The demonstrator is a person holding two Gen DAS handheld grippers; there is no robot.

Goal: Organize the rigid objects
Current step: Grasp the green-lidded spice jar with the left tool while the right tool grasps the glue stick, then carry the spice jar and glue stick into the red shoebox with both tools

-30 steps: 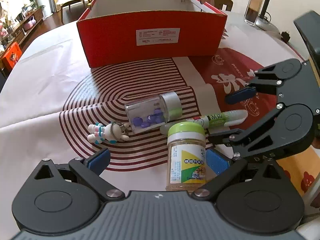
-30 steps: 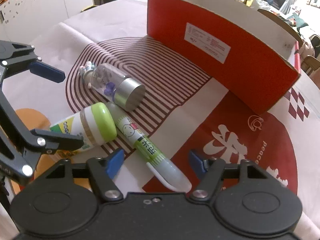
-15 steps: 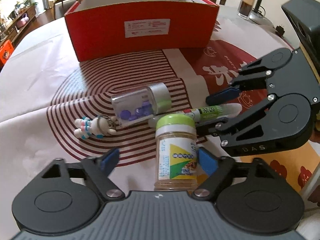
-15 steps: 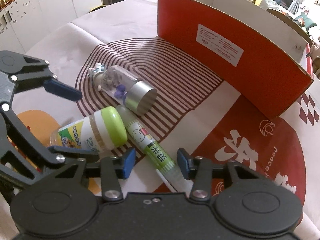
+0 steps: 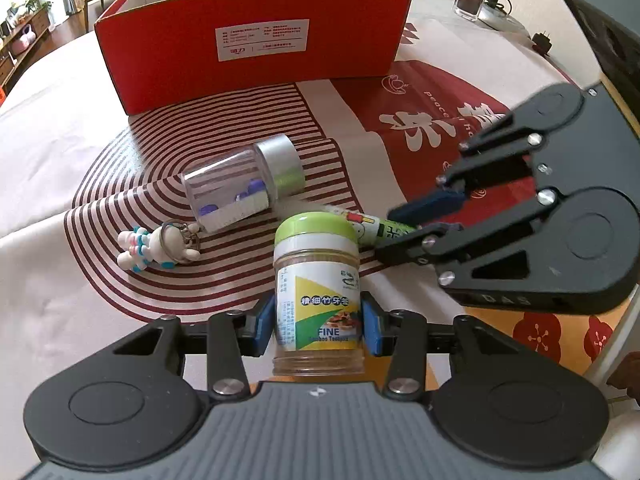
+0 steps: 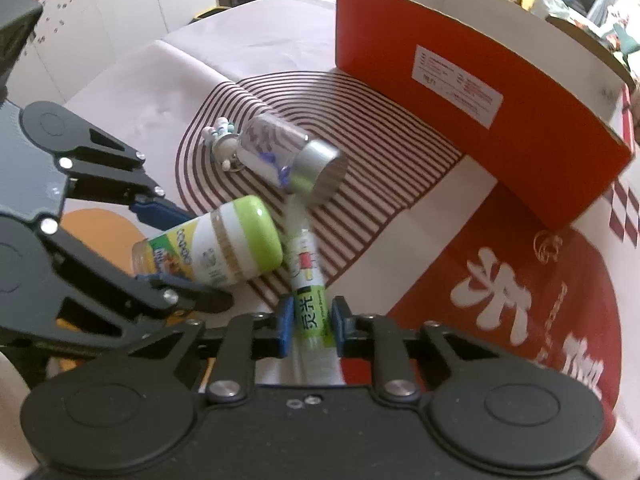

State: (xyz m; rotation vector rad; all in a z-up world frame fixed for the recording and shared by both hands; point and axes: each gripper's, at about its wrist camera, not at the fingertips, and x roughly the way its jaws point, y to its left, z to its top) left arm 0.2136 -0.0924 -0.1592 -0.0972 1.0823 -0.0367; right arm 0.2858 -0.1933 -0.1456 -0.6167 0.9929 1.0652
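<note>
Green-capped toothpick jar (image 5: pixel 318 280) sits clamped between the blue pads of the left tool (image 5: pixel 318 322), near the tabletop's near edge. A clear vial (image 5: pixel 244 188) and rabbit keychain (image 5: pixel 158 246) lie beyond it, before the red box (image 5: pixel 256 40). In the right wrist view, the right tool (image 6: pixel 308 326) is closed on the green glue stick (image 6: pixel 310 292), which lies beside the jar (image 6: pixel 216 244).
</note>
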